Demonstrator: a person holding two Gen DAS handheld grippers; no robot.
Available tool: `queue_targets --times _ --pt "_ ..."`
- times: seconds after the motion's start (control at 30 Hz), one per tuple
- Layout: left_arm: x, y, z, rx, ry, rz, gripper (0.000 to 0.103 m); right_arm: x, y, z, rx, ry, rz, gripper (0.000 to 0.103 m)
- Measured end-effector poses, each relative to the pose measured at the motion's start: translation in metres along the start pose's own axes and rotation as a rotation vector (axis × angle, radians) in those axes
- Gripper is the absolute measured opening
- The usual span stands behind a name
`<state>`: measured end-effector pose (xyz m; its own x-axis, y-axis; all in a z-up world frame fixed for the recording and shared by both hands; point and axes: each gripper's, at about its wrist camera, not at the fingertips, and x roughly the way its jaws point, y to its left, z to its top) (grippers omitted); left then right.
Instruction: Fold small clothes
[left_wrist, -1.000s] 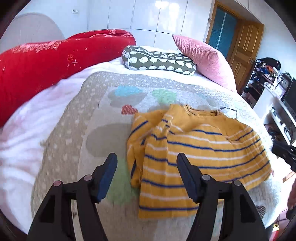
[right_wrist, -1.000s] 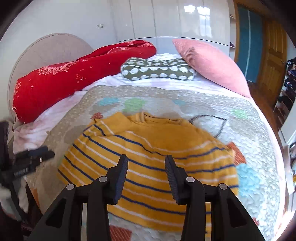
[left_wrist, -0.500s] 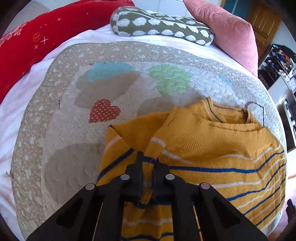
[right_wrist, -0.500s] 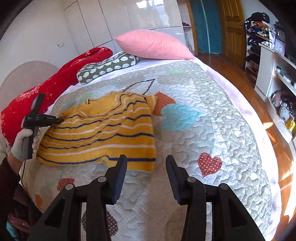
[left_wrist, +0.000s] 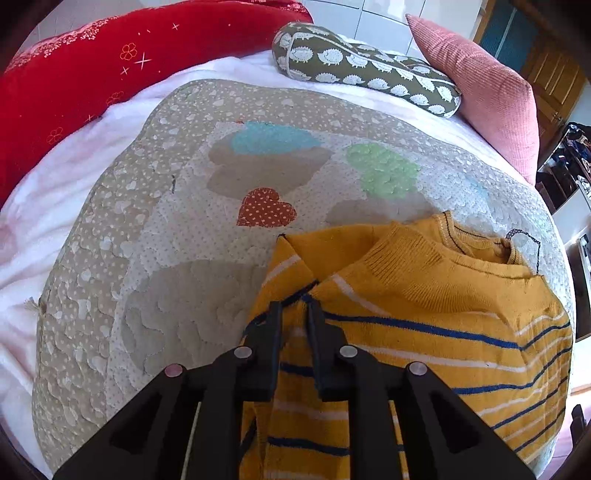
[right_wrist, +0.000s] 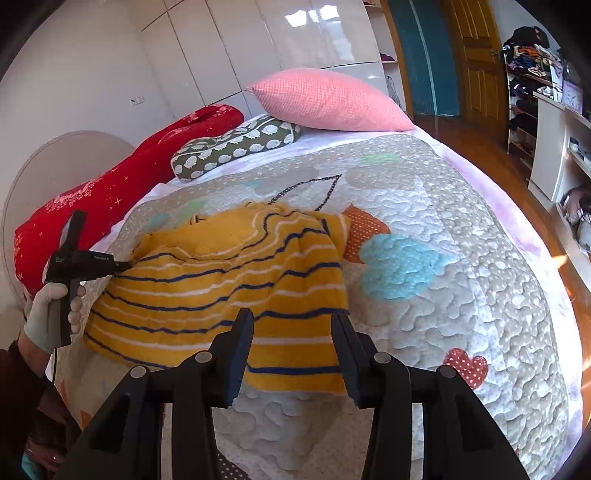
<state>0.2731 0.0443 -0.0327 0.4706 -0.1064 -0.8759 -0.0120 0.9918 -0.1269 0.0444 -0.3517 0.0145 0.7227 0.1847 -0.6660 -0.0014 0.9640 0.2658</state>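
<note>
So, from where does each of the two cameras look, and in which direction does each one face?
Left wrist: on the left gripper, low over the bed, facing the pillows; its fingers pinch the sweater.
Right wrist: on the right gripper, open above the sweater's hem, facing across the bed; the gloved left hand shows.
Shared: the sweater, quilt, pink pillow, red blanket.

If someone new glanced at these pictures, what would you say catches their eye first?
Most striking is the yellow striped sweater, spread on the quilt in the middle of the bed, its sleeve pinched in the left tongs. The right tongs hover open above its hem. Behind lie a red blanket and a pink pillow.
</note>
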Motion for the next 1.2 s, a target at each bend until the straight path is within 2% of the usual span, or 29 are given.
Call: queue_targets --times 0.13,0.2,0.37,0.6,0.8,1.2 --pt "-0.041 0.004 -0.020 0.020 -0.073 0.004 0.034 -0.005 0.012 -0.009 -0.024 -0.002 0.010 0.047" --pt "-0.064 0.002 -0.037 0.050 -0.118 0.022 0.049 -0.008 0.015 -0.014 -0.020 -0.001 0.019 0.047" --pt "-0.120 -0.004 -0.084 0.119 -0.253 0.075 0.065 -0.021 0.018 -0.028 0.008 -0.010 0.030 0.049" --pt "-0.162 -0.011 -0.117 0.154 -0.324 0.096 0.066 -0.045 0.030 -0.049 -0.011 -0.017 0.032 0.050" --pt "-0.177 -0.018 -0.124 0.198 -0.376 0.135 0.068 -0.057 0.043 -0.056 -0.045 -0.031 0.033 0.054" --pt "-0.162 -0.014 -0.122 0.213 -0.386 0.166 0.069 -0.014 0.092 -0.060 -0.157 0.025 0.077 0.055"
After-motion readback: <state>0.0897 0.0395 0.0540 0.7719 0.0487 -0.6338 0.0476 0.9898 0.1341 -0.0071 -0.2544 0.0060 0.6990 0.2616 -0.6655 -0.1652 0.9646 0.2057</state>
